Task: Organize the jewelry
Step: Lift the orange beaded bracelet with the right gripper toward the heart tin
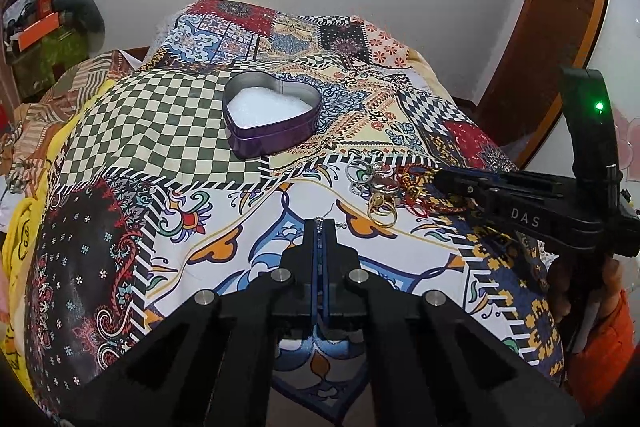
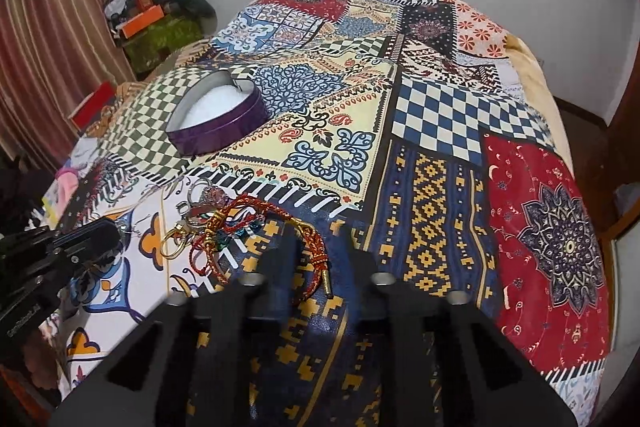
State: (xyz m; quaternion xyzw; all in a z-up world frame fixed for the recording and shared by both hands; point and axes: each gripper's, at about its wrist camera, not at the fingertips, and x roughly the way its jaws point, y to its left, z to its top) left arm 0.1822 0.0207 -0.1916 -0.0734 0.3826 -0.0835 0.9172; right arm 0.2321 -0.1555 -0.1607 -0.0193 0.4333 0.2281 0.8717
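Left claw [image 1: 320,233] pinched on a silver earring [image 1: 319,222]. Right claw [image 2: 320,247] spread, red braided bracelet [image 2: 320,263] between fingers. Heart tin [image 1: 272,119] far left.

Beyond the left jaws stands a heart-shaped tin [image 1: 272,115], brushed metal inside, glossy purple outside, filled with white, grainy, matt padding [image 1: 266,105]. The bed's patchwork cloth [image 1: 160,131] looks smooth and matt. Right of those jaws lie shiny gold rings [image 1: 382,213]; beside the right jaws, a braided red cord bracelet [image 2: 316,247] with metal tips.
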